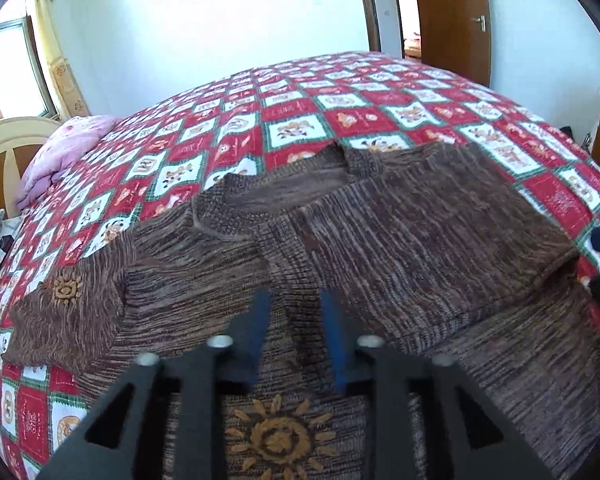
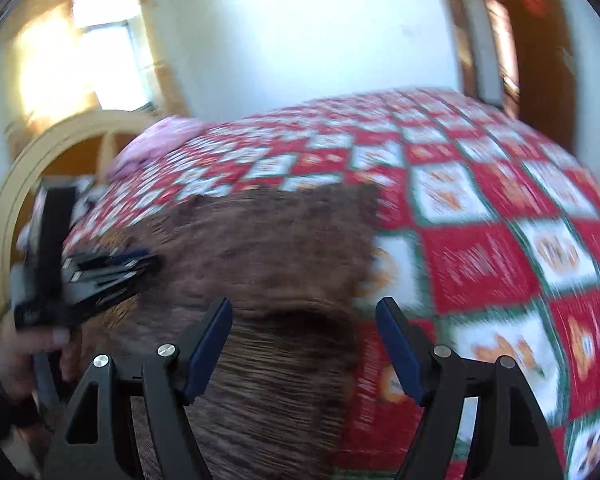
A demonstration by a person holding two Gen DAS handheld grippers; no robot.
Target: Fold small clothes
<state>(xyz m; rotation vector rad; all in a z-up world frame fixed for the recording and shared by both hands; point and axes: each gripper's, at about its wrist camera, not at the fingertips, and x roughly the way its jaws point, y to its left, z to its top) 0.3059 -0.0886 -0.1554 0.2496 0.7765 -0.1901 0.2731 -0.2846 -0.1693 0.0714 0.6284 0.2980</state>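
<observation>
While the left tongs (image 1: 294, 312) hover slightly parted above the sweater (image 1: 380, 232), the right tongs (image 2: 304, 332) gape wide; seemingly tilted.

Brown knit sweater (image 1: 380, 232), sun motifs, spread flat, seemingly partly folded

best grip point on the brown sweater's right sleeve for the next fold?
Probably the cuff end of the sleeve on the brown sweater. It lies flat over the quilt with its edge exposed, so the open right gripper could slide in low from the right.
</observation>
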